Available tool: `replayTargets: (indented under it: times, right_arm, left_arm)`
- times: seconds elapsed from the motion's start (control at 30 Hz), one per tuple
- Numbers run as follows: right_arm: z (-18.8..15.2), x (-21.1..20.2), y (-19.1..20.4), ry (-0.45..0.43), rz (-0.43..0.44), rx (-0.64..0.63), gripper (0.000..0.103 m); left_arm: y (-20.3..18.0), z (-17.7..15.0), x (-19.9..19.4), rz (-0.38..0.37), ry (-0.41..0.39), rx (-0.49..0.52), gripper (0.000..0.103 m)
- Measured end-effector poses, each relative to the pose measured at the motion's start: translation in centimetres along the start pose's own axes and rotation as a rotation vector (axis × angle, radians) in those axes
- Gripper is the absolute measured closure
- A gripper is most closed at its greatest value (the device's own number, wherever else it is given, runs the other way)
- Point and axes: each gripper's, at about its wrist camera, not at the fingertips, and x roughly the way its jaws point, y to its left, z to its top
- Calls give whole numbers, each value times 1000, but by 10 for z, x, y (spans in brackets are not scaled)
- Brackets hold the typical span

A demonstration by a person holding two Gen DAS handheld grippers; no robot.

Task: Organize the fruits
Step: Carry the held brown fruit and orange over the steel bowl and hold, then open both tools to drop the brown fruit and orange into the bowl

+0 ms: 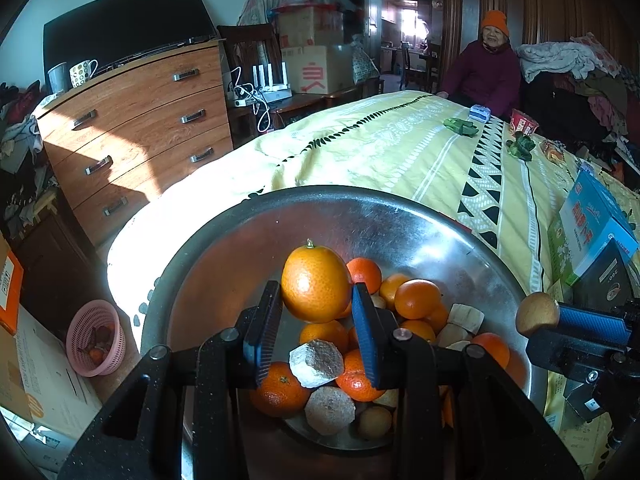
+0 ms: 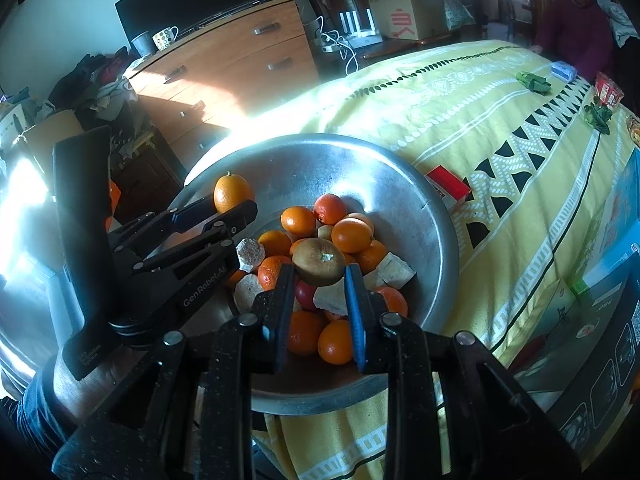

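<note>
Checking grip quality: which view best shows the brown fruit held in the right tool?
The right wrist view: the brown fruit sits centred, clamped between the right tool's fingers, above the metal bowl. The left wrist view shows it only at the frame's right edge.

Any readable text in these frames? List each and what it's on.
"GenRobot.AI": side of the left tool.
"360", seen upside down: dark box.
Blue box: red characters, too blurred to read.
Cardboard box: red mark, not legible as a word.
Left tool's handle label: too small to read.
</note>
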Motion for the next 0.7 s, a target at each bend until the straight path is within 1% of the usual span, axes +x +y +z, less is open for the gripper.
replayTargets:
  times: [0.47,0.5,0.53,0.57,0.6,0.67,0.7]
  right_arm:
    - [-5,5,-3,7,17,14,77]
    - [-4,5,-3,6,18,18,77]
    - [-4,3,-4,3,14,22,77]
    - [-5,1,-4,-2,12,23,76]
    - [-4,-1,-4,-6,13,25,76]
    - [-4,-8,-4,-19,12,26,74]
    - [-5,-12,-4,-28,13,27,67]
  left_arm:
    - [-1,-3,3,13,20,9,66]
    - [-1,-3,3,17,23,10,64]
    - [-1,-3,2,22,22,10,59]
    - [-2,-2,1,27,19,9,45]
    - [-3,-2,-1,36,10,10,39]
    - [-3,0,-4,44,3,13,37]
    - [-4,1,-5,47,3,15,35]
